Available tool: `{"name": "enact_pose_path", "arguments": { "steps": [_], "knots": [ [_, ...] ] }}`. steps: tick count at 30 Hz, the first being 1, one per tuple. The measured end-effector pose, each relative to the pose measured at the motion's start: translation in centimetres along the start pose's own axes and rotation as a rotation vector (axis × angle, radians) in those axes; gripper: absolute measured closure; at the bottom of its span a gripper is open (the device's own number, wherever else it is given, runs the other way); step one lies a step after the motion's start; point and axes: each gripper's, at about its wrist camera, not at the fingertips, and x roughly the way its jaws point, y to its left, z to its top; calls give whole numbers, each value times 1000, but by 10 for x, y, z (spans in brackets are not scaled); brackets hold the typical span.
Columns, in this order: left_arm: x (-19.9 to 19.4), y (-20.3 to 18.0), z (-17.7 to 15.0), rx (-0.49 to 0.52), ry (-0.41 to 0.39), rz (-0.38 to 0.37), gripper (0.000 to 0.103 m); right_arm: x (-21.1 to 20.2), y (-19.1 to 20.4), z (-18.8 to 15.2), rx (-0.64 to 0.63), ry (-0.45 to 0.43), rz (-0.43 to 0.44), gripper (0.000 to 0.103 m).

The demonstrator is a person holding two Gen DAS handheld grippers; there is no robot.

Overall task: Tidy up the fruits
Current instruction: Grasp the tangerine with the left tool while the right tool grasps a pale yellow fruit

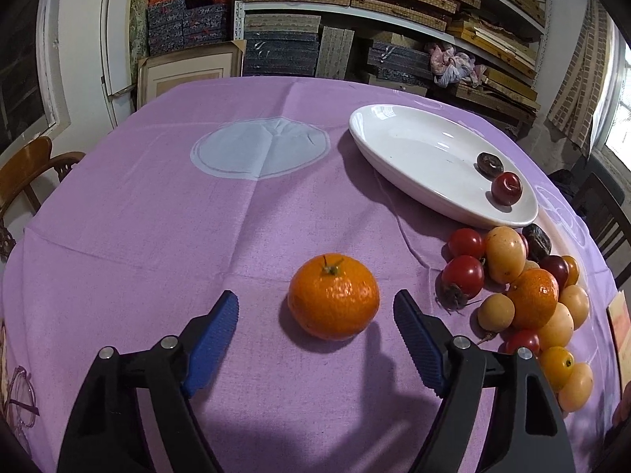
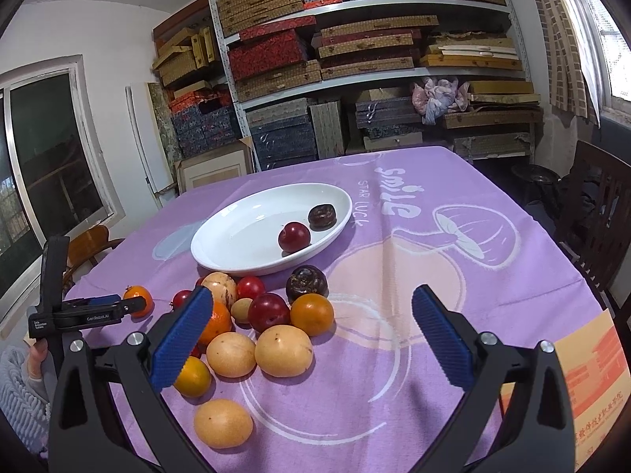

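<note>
While left gripper point(image 1: 315, 315) spread, mandarin point(image 1: 333, 296) just ahead between pads, untouched: centre, pinch gently, carry to plate point(image 1: 394, 149) ahead-right. Right gripper point(image 2: 311, 339) spread, empty.

Box-stacked shelves point(image 2: 374, 59), white walls point(image 2: 98, 31), windows point(image 2: 47, 149)

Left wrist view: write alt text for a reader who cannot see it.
The open left gripper straddles a lone mandarin on a purple tablecloth, pads not touching it. To the right lies a pile of mixed fruit, beyond it a white oval plate holding two dark fruits.
</note>
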Motion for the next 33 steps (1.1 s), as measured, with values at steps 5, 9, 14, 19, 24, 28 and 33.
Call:
{"name": "enact_pose_path", "arguments": {
  "steps": [5, 9, 14, 19, 24, 28, 33],
  "knots": [
    [6, -1, -1, 3, 29, -29, 55, 1, 2, -1, -11, 5, 6, 4],
    [5, -3, -1, 10, 28, -25, 55, 2, 6, -2, -28, 14, 18, 4],
    [6, -6, 0, 23, 26, -17, 55, 6, 14, -5, -46, 74, 77, 4],
    [6, -5, 1, 17, 26, -17, 55, 8, 44, -29, -154, 222, 101, 4],
    [5, -4, 2, 16, 23, -13, 55, 7, 69, -55, -271, 295, 67, 12],
    [3, -3, 1, 14, 18, -9, 55, 15, 72, -62, -282, 352, 77, 31],
    [4, -1, 0, 6, 25, -11, 55, 21, 78, -67, -321, 362, 64, 33]
  ]
}}
